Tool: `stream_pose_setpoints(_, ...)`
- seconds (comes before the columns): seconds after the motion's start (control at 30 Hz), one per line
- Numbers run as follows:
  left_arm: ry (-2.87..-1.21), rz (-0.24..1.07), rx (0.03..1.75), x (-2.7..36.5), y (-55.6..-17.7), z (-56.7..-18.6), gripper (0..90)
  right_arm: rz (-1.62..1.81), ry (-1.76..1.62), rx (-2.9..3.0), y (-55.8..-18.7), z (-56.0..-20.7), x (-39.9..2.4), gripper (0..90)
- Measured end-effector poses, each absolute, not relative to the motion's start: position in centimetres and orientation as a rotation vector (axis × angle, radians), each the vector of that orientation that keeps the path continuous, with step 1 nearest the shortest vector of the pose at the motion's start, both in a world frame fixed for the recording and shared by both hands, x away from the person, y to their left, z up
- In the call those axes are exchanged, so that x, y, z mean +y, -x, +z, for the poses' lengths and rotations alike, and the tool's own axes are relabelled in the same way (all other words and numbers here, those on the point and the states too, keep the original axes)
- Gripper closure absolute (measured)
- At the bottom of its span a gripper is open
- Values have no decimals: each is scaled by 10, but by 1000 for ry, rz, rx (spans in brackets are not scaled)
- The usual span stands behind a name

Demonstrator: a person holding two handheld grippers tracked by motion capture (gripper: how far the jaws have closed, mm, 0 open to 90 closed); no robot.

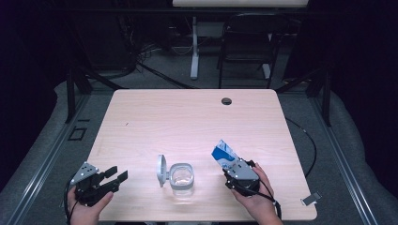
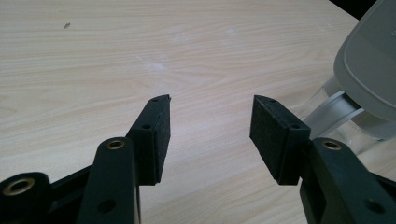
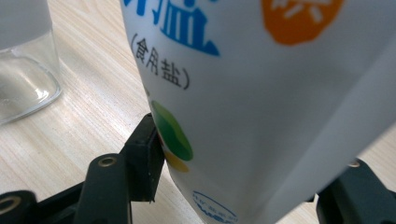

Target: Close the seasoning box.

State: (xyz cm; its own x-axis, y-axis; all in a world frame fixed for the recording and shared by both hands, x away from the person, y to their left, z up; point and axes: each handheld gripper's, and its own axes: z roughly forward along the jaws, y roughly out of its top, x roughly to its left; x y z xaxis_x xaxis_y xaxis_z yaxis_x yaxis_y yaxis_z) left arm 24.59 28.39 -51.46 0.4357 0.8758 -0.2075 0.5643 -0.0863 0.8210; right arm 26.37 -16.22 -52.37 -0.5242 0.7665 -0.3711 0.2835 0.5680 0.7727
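White salt bag (image 3: 261, 93) with blue lettering, clamped in right tool (image 1: 233, 168), left tool (image 2: 210, 121) apart.

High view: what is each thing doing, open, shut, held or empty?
Jar: upright, lid flipped open, looks empty.
Salt bag: held tilted in the right claw.
Right claw: shut on the salt bag.
Left claw: open, holding nothing, beside the jar.
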Motion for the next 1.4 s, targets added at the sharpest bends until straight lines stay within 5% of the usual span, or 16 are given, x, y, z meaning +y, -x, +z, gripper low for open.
stream_pose_setpoints(1.4,-1765,402,1251,282,-250,-516,466,730,-688,2116,-261,-516,-145,406)
